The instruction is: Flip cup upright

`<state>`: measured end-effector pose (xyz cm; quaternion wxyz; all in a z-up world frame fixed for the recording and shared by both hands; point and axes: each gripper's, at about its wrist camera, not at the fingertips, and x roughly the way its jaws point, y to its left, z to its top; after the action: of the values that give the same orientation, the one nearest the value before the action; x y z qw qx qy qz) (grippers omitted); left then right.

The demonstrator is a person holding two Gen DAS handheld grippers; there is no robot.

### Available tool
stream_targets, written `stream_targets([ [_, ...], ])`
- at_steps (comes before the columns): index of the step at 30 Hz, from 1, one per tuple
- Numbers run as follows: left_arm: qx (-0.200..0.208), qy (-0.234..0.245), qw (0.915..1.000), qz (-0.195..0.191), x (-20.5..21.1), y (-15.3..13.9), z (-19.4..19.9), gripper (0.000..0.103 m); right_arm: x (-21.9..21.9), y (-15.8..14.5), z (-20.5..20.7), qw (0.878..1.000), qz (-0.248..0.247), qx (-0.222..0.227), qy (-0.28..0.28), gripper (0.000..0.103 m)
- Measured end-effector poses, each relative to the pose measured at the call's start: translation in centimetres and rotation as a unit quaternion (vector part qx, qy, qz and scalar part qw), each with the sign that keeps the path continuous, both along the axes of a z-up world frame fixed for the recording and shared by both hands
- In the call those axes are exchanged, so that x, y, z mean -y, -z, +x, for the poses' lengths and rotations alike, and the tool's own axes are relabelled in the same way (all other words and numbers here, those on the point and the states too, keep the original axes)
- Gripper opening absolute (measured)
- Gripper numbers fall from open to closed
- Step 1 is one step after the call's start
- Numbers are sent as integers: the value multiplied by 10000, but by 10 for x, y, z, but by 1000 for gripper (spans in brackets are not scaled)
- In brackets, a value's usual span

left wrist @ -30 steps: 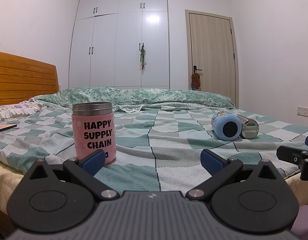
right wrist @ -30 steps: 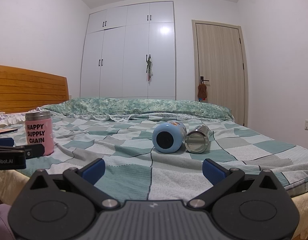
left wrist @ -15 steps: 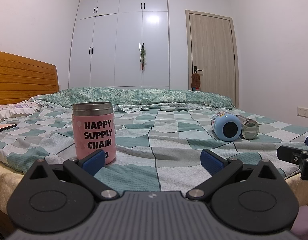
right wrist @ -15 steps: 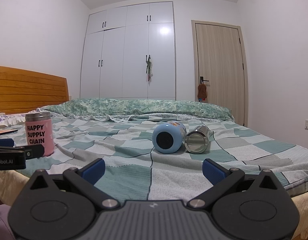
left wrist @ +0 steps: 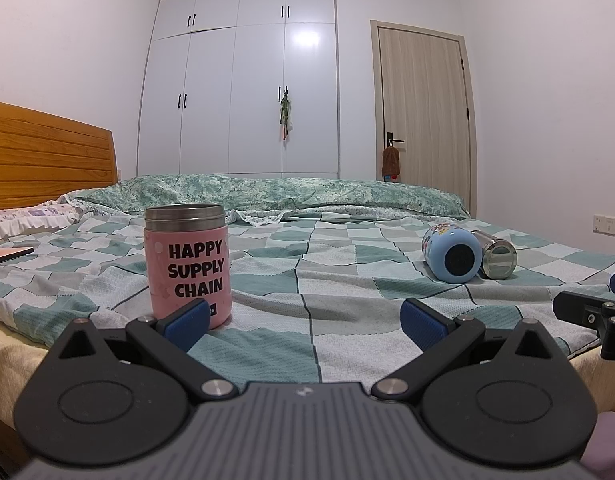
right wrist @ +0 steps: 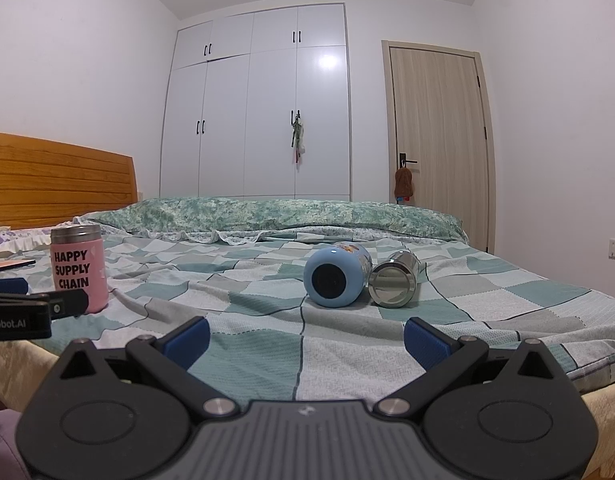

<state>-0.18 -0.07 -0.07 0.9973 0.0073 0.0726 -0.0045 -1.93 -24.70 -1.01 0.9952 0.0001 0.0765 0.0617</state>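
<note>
A pink cup (left wrist: pixel 187 268) with "HAPPY SUPPLY CHAIN" on it stands upright on the checked bedspread, just beyond my left gripper's left finger; it also shows at the left of the right wrist view (right wrist: pixel 80 270). A light blue cup (right wrist: pixel 336 276) and a steel cup (right wrist: pixel 394 283) lie on their sides next to each other, bases toward me, ahead of my right gripper; both show in the left wrist view, blue (left wrist: pixel 453 255) and steel (left wrist: pixel 496 255). My left gripper (left wrist: pixel 305 320) is open and empty. My right gripper (right wrist: pixel 306 340) is open and empty.
The bed (right wrist: pixel 507 304) has a folded green quilt (right wrist: pixel 267 212) at its far side and a wooden headboard (right wrist: pixel 59 184) at the left. A flat dark-edged object (left wrist: pixel 7 254) lies at the left. White wardrobes and a door stand behind.
</note>
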Motion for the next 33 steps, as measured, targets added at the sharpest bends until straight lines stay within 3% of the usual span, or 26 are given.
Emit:
stream_targets([
  [16, -31, -20, 10000, 27, 1, -1, 1, 103, 2, 3, 1, 10000, -3, -28, -10, 103],
  [20, -198, -151, 9993, 262, 9, -7, 8, 103, 6, -13, 8, 9997, 96, -150, -155, 103],
  [22, -282, 13, 9993, 225, 14, -13, 12, 103, 11, -17, 15, 9997, 93, -168, -172, 103],
  [28, -481, 432, 9974, 303, 48, -45, 44, 103, 53, -49, 51, 9996, -41, -232, -139, 103],
  [33, -763, 702, 9934, 483, 88, -68, 93, 103, 90, -69, 97, 9988, -231, -429, -64, 103],
])
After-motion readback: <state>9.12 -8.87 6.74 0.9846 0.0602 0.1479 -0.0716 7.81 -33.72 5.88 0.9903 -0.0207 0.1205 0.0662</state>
